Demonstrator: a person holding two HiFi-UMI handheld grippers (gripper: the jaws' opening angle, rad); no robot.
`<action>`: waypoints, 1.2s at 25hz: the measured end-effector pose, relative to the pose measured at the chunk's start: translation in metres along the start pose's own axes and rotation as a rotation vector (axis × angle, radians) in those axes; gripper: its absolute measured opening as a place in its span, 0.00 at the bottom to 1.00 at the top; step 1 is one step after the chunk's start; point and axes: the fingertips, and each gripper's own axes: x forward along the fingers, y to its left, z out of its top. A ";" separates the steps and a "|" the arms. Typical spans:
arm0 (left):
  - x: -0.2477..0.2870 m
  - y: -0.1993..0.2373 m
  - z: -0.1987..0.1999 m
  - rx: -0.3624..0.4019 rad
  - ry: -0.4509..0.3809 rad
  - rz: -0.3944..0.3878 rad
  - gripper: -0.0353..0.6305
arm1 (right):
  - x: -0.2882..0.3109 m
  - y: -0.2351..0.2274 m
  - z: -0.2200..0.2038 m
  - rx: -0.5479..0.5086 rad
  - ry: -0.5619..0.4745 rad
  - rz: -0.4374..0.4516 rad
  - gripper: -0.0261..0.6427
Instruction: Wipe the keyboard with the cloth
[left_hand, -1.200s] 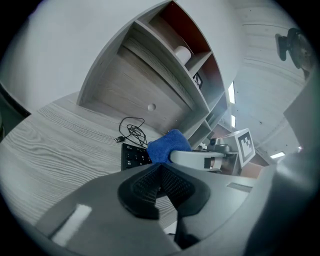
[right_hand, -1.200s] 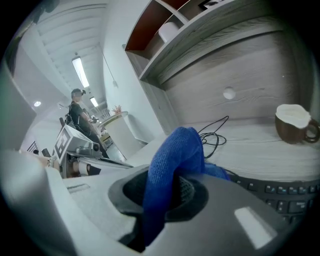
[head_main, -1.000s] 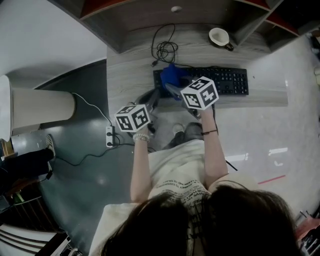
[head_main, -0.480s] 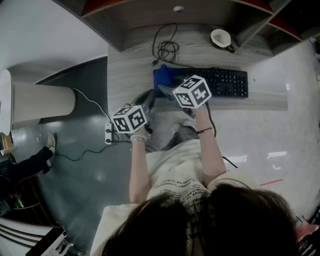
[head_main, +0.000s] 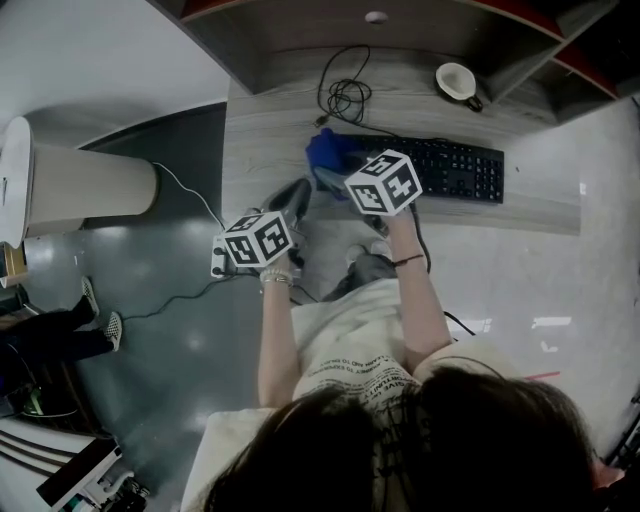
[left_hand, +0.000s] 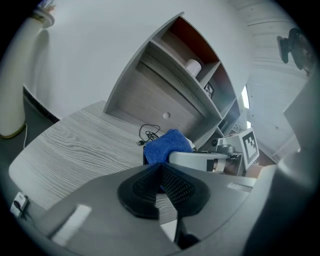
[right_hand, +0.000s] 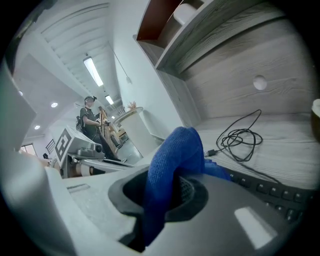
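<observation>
Left gripper (left_hand: 159, 175): jaws together, empty, by desk (head_main: 270, 140) near edge. Right gripper (right_hand: 165, 197): clamped on blue cloth (right_hand: 172, 150), over left end of keyboard (head_main: 455, 168). Keyboard's long axis runs rightward from cloth, so stroke likely goes right. Right gripper nearer.

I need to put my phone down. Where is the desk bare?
Bare: the desk from its left edge to the keyboard. Crowded: behind the keyboard, with the cable and cup; the cloth covers its left end.
</observation>
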 end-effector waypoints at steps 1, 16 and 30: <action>-0.001 0.000 0.000 0.000 -0.001 0.002 0.06 | 0.000 0.001 0.000 0.002 -0.001 0.001 0.13; -0.018 0.001 -0.003 0.001 -0.026 0.025 0.06 | 0.006 0.015 -0.002 0.014 -0.014 0.038 0.13; -0.028 -0.010 -0.003 -0.005 -0.061 0.036 0.06 | -0.005 0.026 0.003 -0.010 -0.017 0.063 0.13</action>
